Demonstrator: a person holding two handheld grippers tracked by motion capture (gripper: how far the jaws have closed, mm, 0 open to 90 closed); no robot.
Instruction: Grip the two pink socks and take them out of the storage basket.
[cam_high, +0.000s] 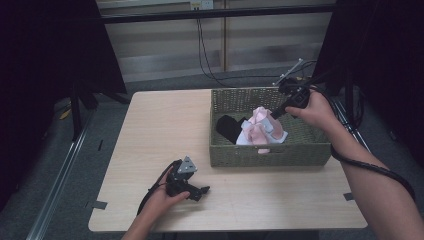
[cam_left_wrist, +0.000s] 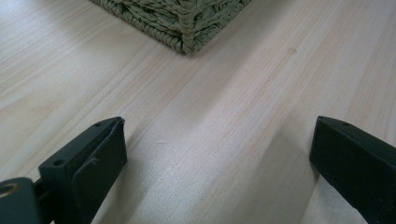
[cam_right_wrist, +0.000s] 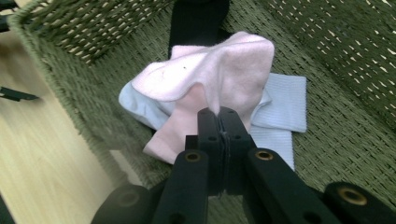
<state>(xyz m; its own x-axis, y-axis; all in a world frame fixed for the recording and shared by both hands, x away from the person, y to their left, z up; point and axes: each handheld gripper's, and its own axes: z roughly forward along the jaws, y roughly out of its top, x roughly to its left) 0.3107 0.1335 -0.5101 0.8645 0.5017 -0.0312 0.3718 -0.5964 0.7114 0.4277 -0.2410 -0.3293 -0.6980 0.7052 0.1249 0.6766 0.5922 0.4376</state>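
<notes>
A green woven basket (cam_high: 270, 155) stands at the right of the wooden table (cam_high: 160, 130). Inside lie a pink cloth (cam_high: 261, 120), a pale blue cloth (cam_high: 246, 137) under it and a black cloth (cam_high: 228, 126) at the left. My right gripper (cam_high: 274, 114) reaches into the basket from the far right, shut on the pink cloth (cam_right_wrist: 219, 74), which is pulled up in a peak above the pale blue cloth (cam_right_wrist: 280, 107). My left gripper (cam_high: 204, 192) rests open near the table's front, its jaws wide apart over bare wood with nothing between them.
A corner of the basket (cam_left_wrist: 187, 32) lies ahead of my left gripper. Black cables (cam_high: 205, 50) hang behind the table, and dark stands flank it on both sides. Bare wood stretches to the left of the basket.
</notes>
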